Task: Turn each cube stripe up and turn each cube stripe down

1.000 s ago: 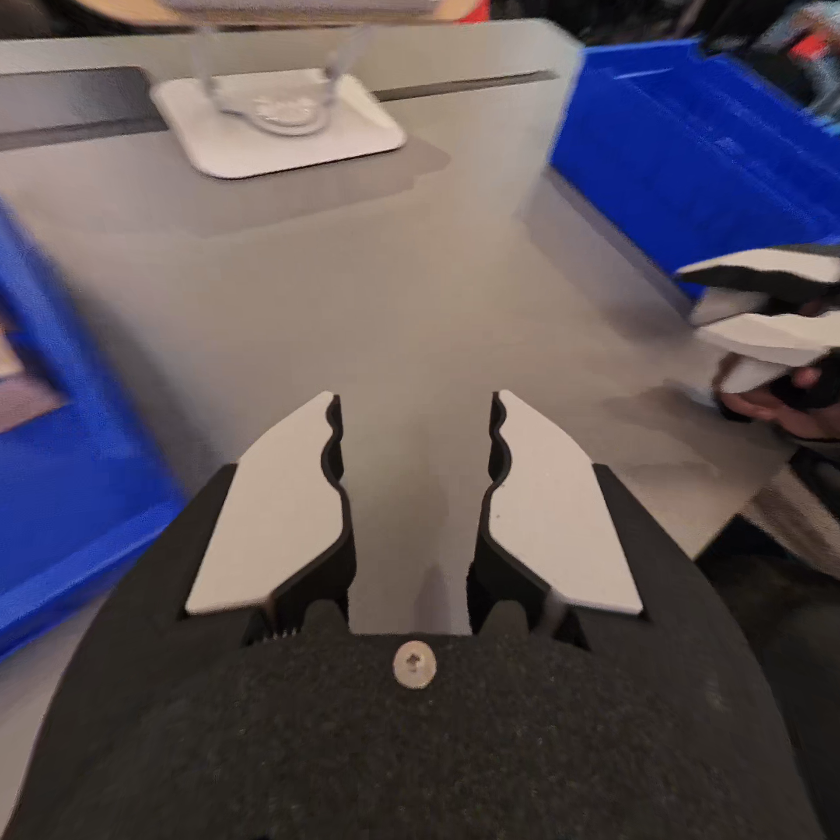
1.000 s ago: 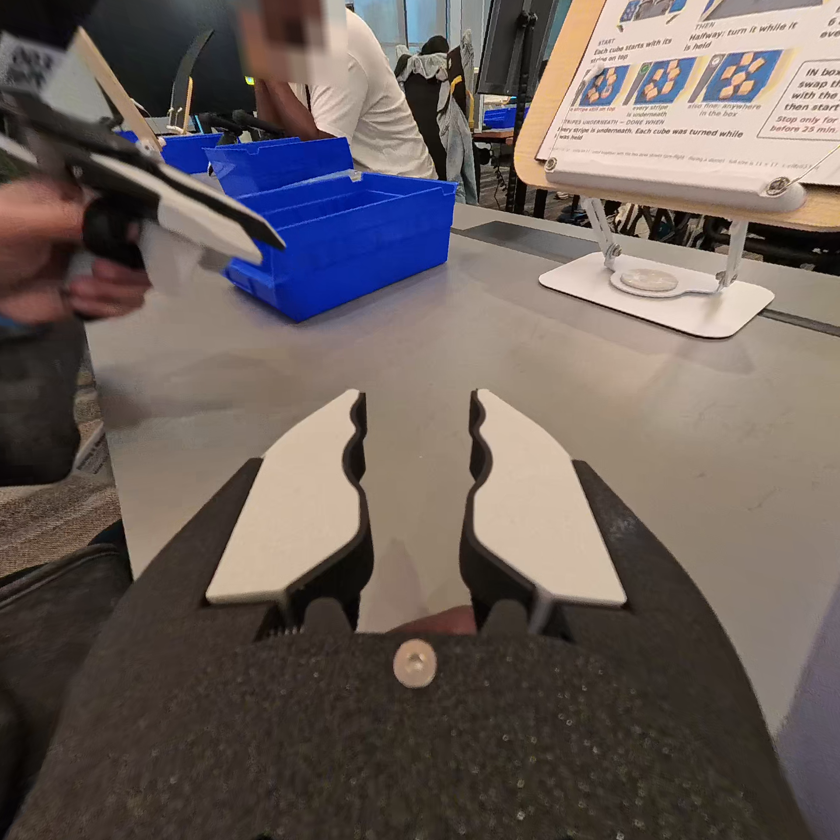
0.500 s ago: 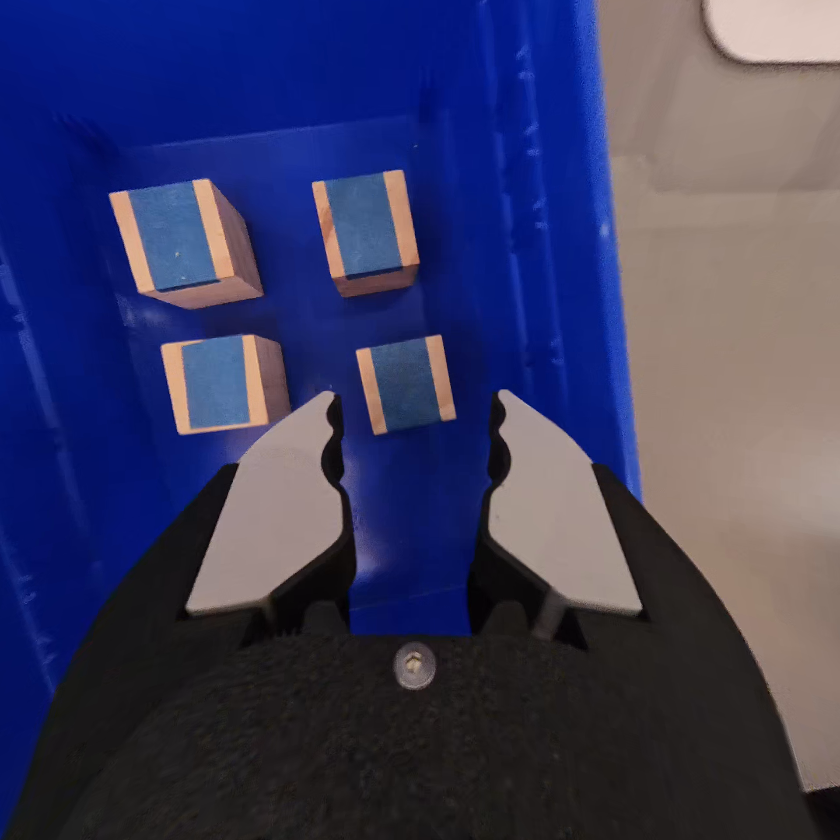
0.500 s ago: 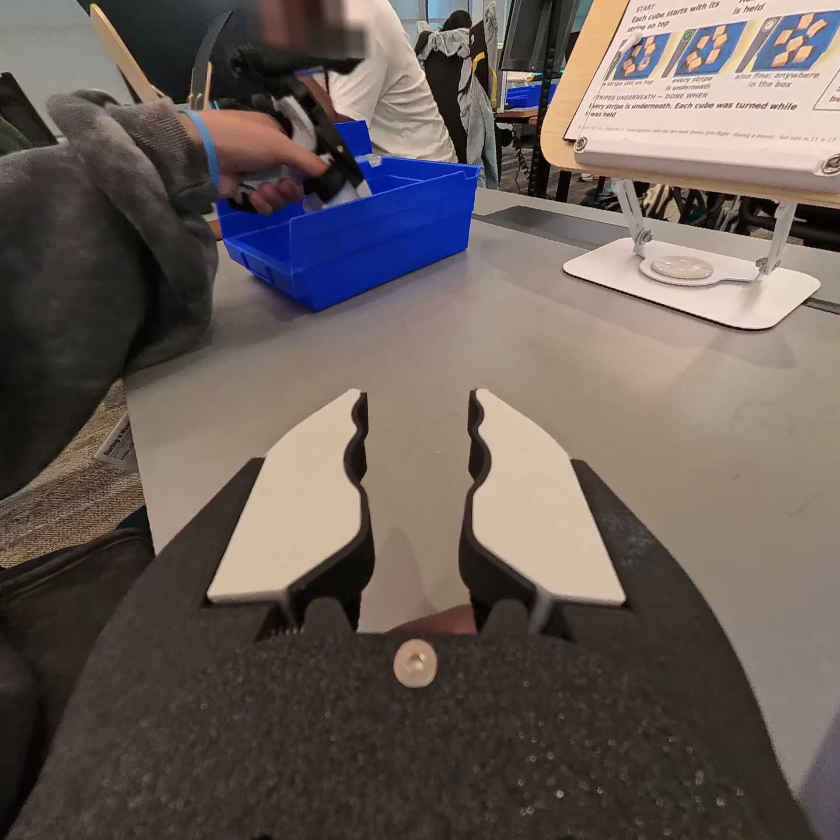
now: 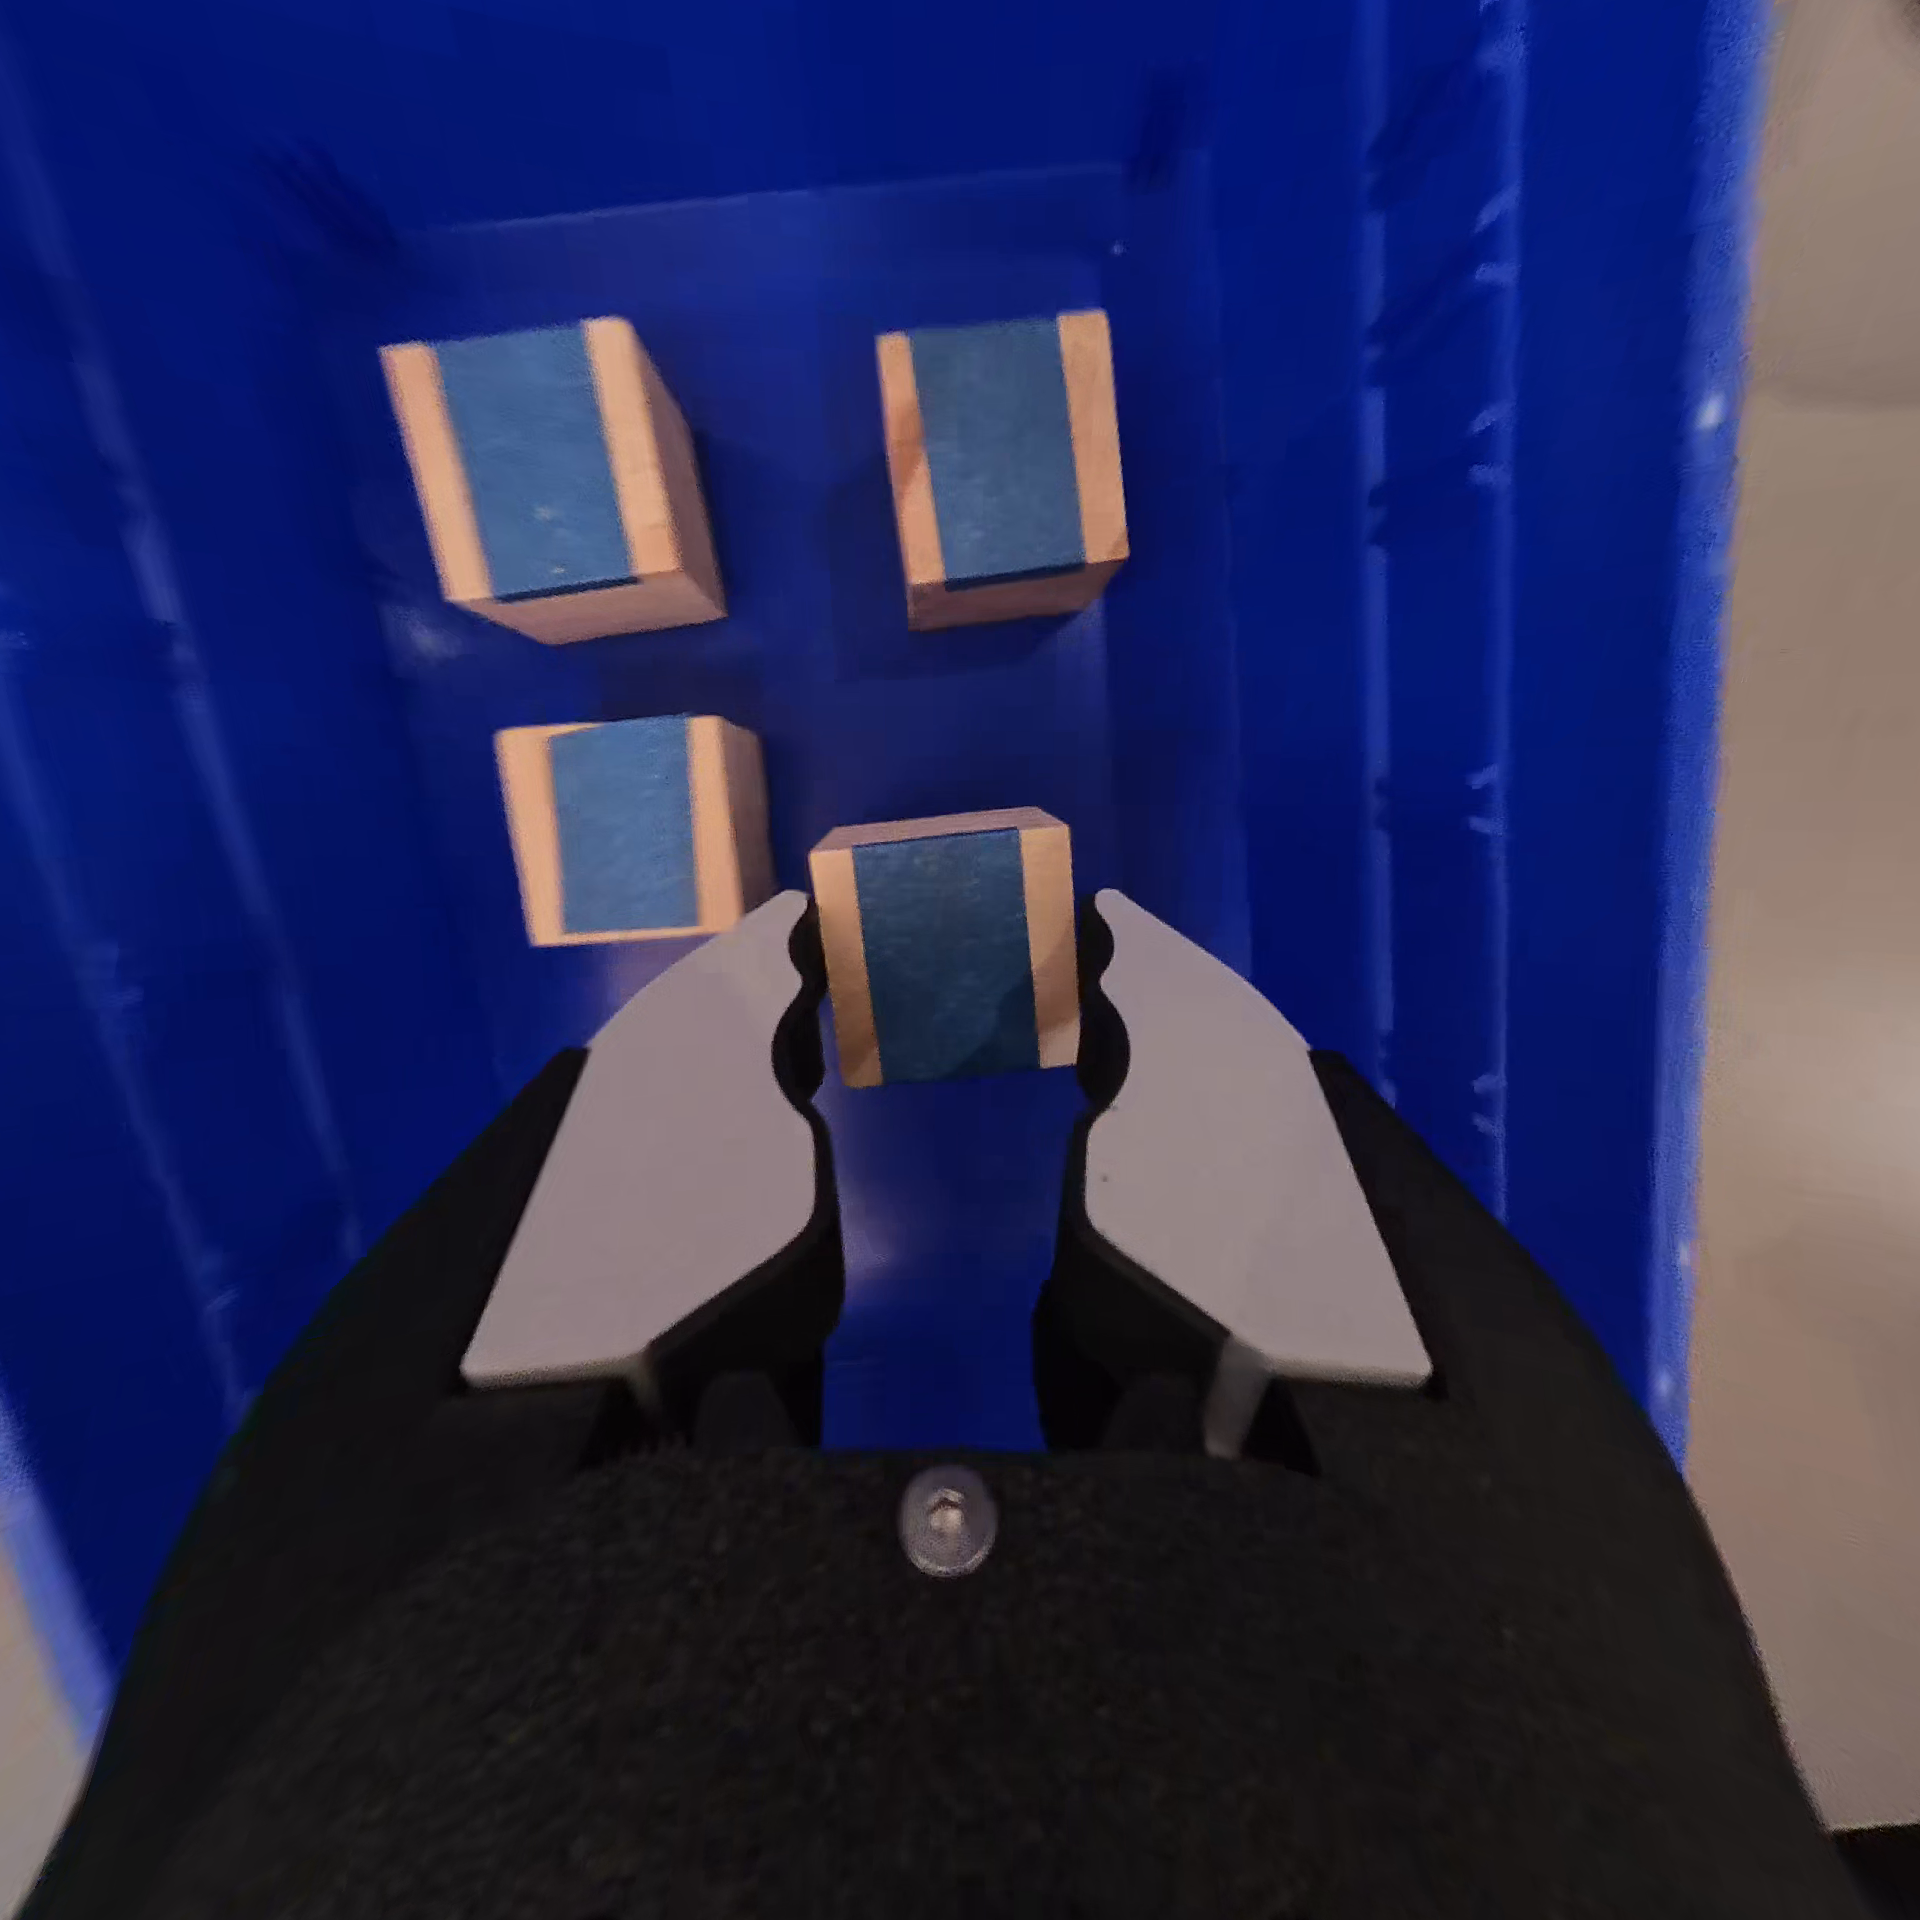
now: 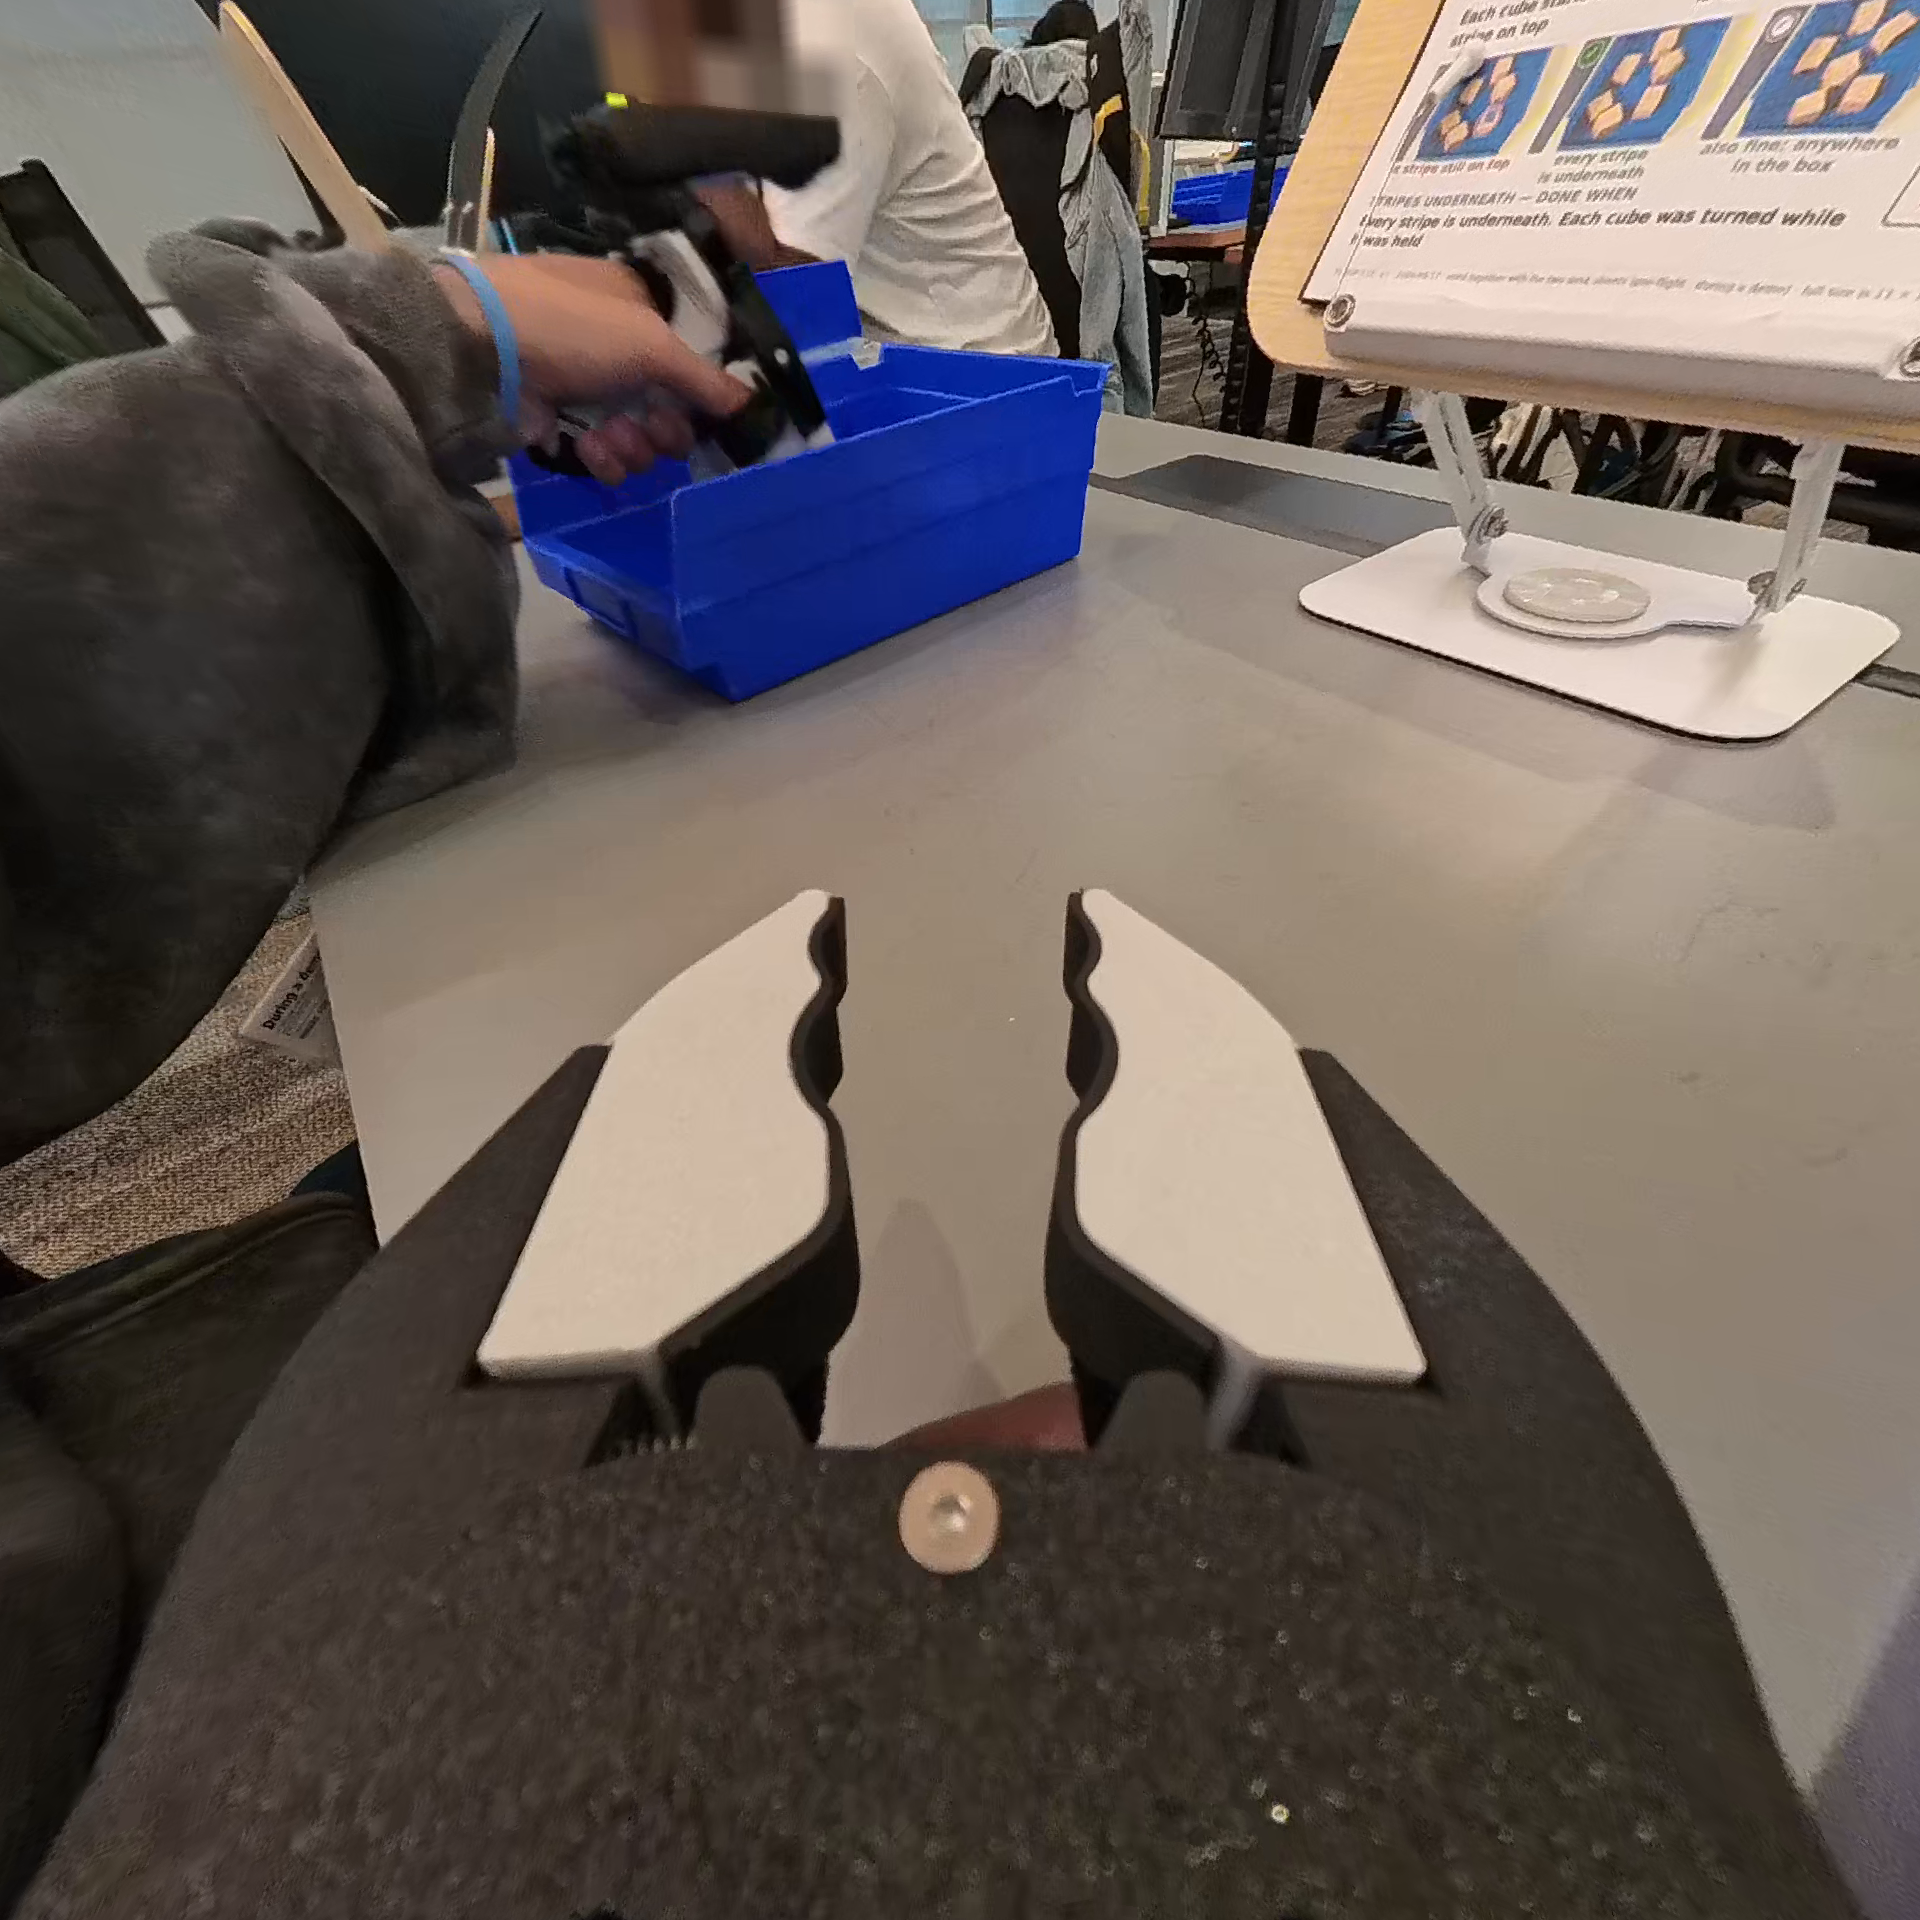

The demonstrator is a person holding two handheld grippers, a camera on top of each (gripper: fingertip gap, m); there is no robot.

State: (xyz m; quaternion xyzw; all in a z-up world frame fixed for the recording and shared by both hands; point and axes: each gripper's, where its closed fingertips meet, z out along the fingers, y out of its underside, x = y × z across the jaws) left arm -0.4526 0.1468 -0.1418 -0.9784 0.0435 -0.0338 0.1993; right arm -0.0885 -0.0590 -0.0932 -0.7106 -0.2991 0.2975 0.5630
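Several wooden cubes with a blue stripe on top lie in a blue bin [image 5: 1299, 623]. My left gripper [image 5: 945, 909] is shut on the near right cube [image 5: 943, 961], stripe facing the camera, its fingers on the two bare wooden sides. Three other cubes [image 5: 540, 468], [image 5: 997, 457], [image 5: 623, 826] lie beyond it, stripes up. In the right wrist view the left gripper [image 6: 769, 384] reaches into the bin [image 6: 862, 561]. My right gripper [image 6: 956, 914] is open and empty above the grey table [image 6: 1351, 883].
A white stand [image 6: 1600, 634] holding an instruction board [image 6: 1621, 208] is at the table's far right. A grey sleeve [image 6: 229, 623] crosses the left side. A person in a white shirt [image 6: 914, 208] and other blue bins are behind.
My left gripper moved forward around the near right cube and closed on it; the cube now looks raised. The right gripper has barely moved.
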